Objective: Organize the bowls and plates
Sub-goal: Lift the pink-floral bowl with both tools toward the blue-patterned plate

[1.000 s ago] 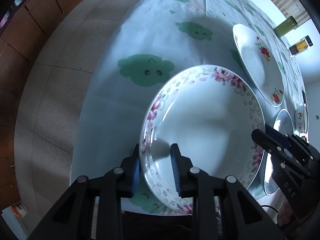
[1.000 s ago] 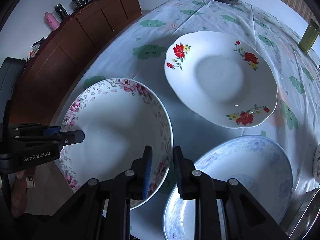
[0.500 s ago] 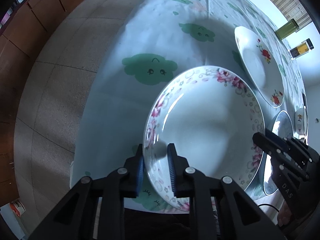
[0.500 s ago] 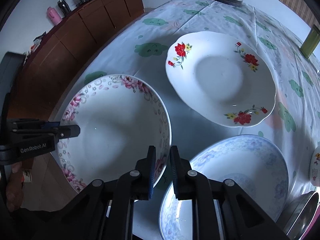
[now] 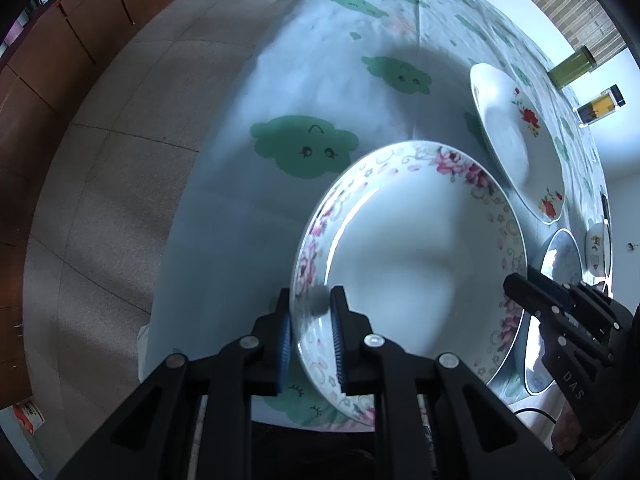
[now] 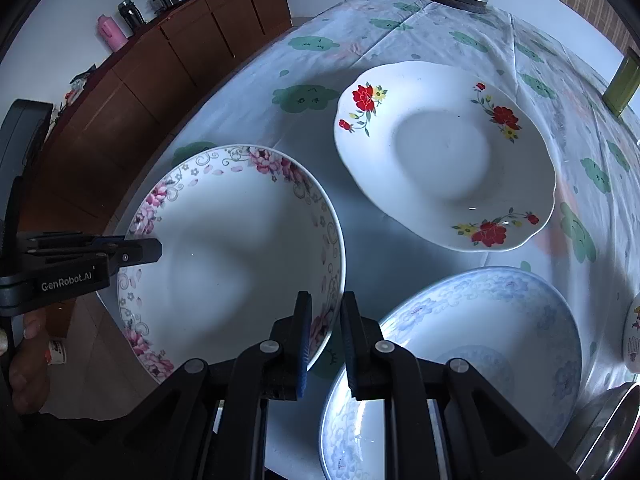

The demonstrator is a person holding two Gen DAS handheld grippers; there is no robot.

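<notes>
Porcelain rimmed with pink flowers was the piece in hand: the pink-flowered bowl (image 6: 232, 248) sat at the near corner of the cloud-print tablecloth (image 5: 288, 80), and both grippers had it by opposite edges. The left gripper (image 5: 310, 328) had just been closing and its pads were pinching the bowl's rim, one inside the wall and one outside. The right gripper (image 6: 325, 334) had also just been closing, its jaws nearly together on the rim on the bowl's far side from the left one.

Judged from how the dishes lay, sorting had scarcely begun. Nothing was stacked. The red-flowered plate (image 6: 444, 152) lay by itself beyond the pink-flowered bowl, apart from it. The blue-patterned bowl (image 6: 480, 344) sat just beside the pink-flowered bowl on the right gripper's side, also alone. A small dish (image 5: 596, 246) and a metal bowl's edge (image 6: 608, 424) showed beyond the blue-patterned bowl, too cropped to read well.

Left to do, as I judged it: lift the pink-flowered bowl, nest it with another bowl, then gather the plates.
</notes>
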